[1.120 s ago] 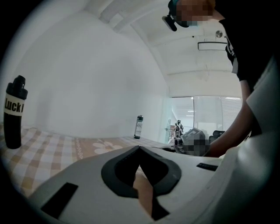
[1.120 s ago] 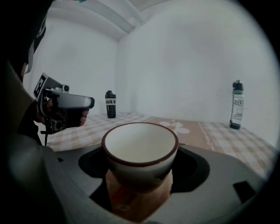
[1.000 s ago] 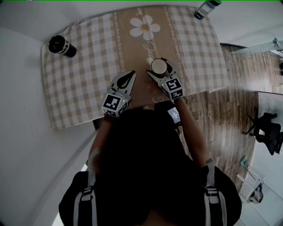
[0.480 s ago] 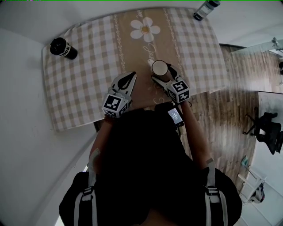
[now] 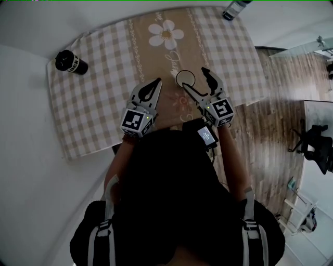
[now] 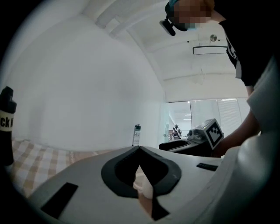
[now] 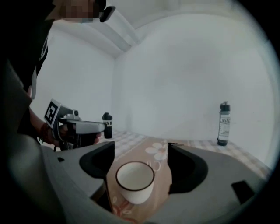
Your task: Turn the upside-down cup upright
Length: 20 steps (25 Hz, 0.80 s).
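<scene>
A white cup with a dark rim [image 5: 186, 79] stands upright, mouth up, on the tan strip of the checked tablecloth [image 5: 99, 98]. In the right gripper view the cup [image 7: 134, 181] shows low between the jaws, and neither pad touches it. My right gripper [image 5: 194, 79] [image 7: 141, 147] is open and raised over the cup's near side; its jaws have just been closing a little. To the cup's left, my left gripper [image 5: 157, 81] [image 6: 140, 149] is shut with nothing in it and points level across the table.
A black bottle [image 5: 67, 62] [image 7: 107, 125] stands at the table's far left corner. At the far right corner is a clear bottle with a dark cap [image 5: 232, 9] [image 7: 224, 124]. The table's right edge drops to a wooden floor [image 5: 270, 119]. A daisy print [image 5: 165, 34] lies beyond the cup.
The right gripper has lifted and drawn back from the cup, which stays upright on the cloth. The left gripper has risen slightly and stays shut.
</scene>
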Motion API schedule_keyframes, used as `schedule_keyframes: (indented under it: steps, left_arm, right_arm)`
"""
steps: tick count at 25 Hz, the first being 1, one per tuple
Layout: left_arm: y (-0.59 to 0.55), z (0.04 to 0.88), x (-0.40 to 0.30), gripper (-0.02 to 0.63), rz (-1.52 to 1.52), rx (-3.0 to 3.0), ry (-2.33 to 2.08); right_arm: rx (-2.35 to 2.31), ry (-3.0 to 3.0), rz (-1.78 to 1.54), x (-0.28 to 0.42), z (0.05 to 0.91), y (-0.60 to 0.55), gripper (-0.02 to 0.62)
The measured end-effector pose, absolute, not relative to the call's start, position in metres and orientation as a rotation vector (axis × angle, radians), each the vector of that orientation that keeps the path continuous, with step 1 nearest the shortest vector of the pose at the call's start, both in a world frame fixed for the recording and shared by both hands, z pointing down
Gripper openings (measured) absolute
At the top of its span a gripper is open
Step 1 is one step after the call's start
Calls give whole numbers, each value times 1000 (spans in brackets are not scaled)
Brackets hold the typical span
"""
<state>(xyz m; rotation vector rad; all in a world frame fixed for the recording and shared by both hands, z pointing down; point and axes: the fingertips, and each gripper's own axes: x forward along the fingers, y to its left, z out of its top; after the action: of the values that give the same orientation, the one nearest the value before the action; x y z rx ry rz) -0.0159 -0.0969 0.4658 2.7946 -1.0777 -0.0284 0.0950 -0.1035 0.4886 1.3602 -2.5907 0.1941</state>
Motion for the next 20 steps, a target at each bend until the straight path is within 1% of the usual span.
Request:
schedule_keyframes:
  steps: [2, 4, 6, 10, 13, 17, 18, 19, 20]
  left_arm:
    - [-102, 445, -14, 8, -73, 2815, -1116]
    - [-106, 428, -12, 9, -111, 2842, -1165]
    - [-106, 412, -10, 8, -150, 2870, -1222]
    - [-102, 398, -14, 8, -181, 2871, -1344]
    - [-99, 401, -19, 8, -186, 2831, -1400]
    - [-94, 408, -23, 8, -172, 2815, -1423]
    - [-93, 410, -23, 8, -166, 2815, -1421]
    - [-93, 411, -23, 8, -159, 2817, -1419]
    - [-92, 412, -23, 8, -153, 2820, -1416]
  right_arm:
    - [1422, -2623, 115, 92, 465, -103, 331]
    - [1477, -2634, -4, 86, 442, -100, 320]
    - [1531, -2620, -109, 82, 424, -95, 245]
    - [1601, -2619, -183, 73, 406, -84, 156]
    - [1650, -2628, -169, 69, 402, -78, 103]
    - [1676, -2624, -131, 60, 410, -74, 75]
    - [1678, -2617, -131, 57, 412, -74, 56]
    - [1677, -2605, -135, 54, 415, -74, 3]
    - [1675, -2591, -137, 51, 418, -74, 3]
